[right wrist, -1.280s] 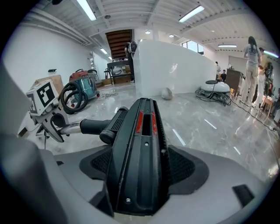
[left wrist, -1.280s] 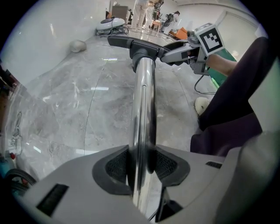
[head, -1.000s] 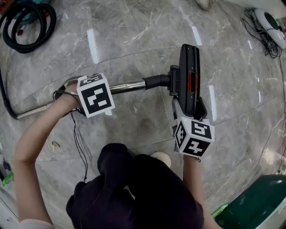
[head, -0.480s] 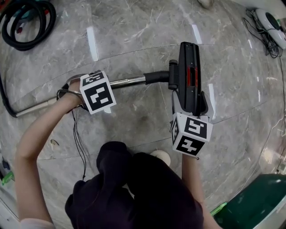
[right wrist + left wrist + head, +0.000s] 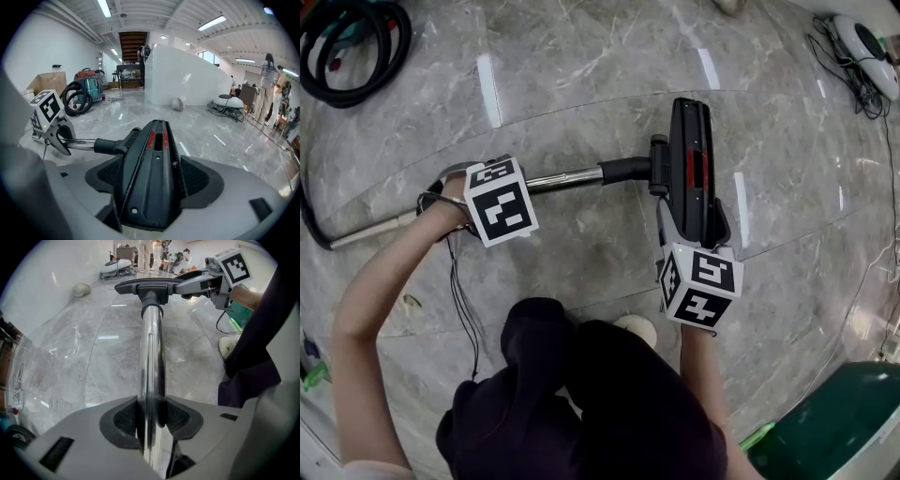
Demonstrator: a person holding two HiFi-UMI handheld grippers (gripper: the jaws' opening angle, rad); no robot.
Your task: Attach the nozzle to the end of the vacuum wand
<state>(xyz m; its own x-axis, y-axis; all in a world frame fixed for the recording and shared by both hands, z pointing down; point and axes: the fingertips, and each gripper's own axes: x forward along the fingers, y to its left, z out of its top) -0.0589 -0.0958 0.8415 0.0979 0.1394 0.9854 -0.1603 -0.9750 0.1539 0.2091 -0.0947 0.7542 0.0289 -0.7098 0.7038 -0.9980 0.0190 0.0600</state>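
**Nozzle looks seated on the wand, and barely anything has moved in the last second**

Comparing with a second back, the honest answer is "not much changed". Both hands sit almost exactly where they were, and the wand (image 5: 562, 178) and nozzle (image 5: 691, 155) lie in the same spot, out in the middle of the floor (image 5: 581, 84), well away from the hose (image 5: 347, 47) coiled toward its far left corner.

The left gripper (image 5: 150, 423) points straight down and pinches the shiny wand tube between its pads. The right gripper (image 5: 694, 225) clamps the near end of the black nozzle, both pads pressed on its sides.

The nozzle's neck (image 5: 626, 170) already covers the end of the wand. I can't spot a gap at the joint from the head view or from either gripper view.

My read is that the push-on is basically done and this is the final hold. What's left is probably a last firm press or a wiggle to check it, then letting go. Whether it has locked I can't tell by looking.
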